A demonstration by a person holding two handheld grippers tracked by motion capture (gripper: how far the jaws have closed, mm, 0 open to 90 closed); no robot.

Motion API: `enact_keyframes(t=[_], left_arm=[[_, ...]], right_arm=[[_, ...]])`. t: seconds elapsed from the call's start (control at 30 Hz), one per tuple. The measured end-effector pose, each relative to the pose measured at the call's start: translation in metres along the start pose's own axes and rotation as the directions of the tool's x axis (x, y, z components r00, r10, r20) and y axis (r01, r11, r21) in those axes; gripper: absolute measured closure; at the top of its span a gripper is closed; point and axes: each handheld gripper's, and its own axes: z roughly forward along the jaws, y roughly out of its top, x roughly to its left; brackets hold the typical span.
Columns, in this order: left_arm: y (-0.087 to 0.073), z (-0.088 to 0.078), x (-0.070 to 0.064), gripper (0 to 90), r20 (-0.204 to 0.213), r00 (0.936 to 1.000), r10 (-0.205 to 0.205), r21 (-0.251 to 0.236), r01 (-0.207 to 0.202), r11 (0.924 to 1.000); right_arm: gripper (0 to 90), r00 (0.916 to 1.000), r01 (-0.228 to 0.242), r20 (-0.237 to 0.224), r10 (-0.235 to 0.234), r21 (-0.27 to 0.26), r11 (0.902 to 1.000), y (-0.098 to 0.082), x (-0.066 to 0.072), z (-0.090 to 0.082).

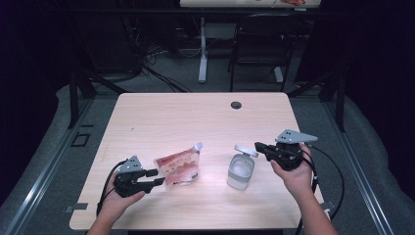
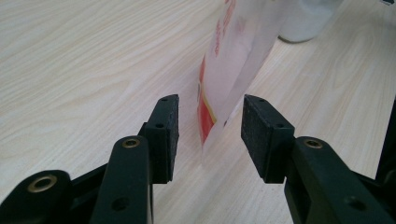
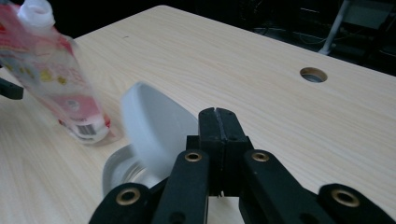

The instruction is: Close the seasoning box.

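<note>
Your desk point(image 1: 161, 117) is a pale wood-grain top with rounded corners and a round cable hole point(image 1: 236, 105) near its far edge, right of the middle. On it, toward your near side, a red-and-white spouted pouch point(image 1: 178, 168) stands left of centre, and a clear jar point(image 1: 240, 173) stands to its right, the two well apart, with bare wood between them

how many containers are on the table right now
2. A red and white spouted pouch stands left of centre, its edge between the open left claw. A clear jar stands right of centre, its hinged lid up by the shut right claw.
</note>
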Motion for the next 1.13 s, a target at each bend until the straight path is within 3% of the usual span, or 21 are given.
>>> enact_keyframes(t=[0.27,0.5,0.93,1.03,1.13], left_arm=[[-0.001,0.002,-0.001,57.0,0.000,1.0000,0.003,0.008,-0.003,1.0000],[-0.002,0.001,-0.002,56.8,-0.011,0.9999,-0.005,0.004,0.005,1.0000],[-0.010,-0.008,-0.001,55.4,-0.027,0.9995,-0.019,-0.002,0.019,0.9998],[-0.014,-0.009,-0.001,52.4,-0.044,0.9987,-0.025,-0.003,0.025,0.9997],[-0.018,-0.013,0.000,50.7,-0.058,0.9978,-0.030,-0.008,0.030,0.9995]], right_arm=[[90.0,0.9999,-0.006,-0.011,0.006,-0.014,0.9999,-0.015,0.010,0.000],[90.0,0.9998,-0.001,0.020,0.002,-0.006,1.0000,-0.029,0.011,-0.006],[89.1,0.9977,-0.035,0.059,0.034,0.021,0.9992,-0.060,0.007,-0.011],[80.9,0.9965,-0.055,0.065,0.053,0.031,0.9980,-0.066,0.005,-0.010],[64.4,0.9939,-0.070,0.087,0.068,0.021,0.9973,-0.071,0.001,-0.009]])
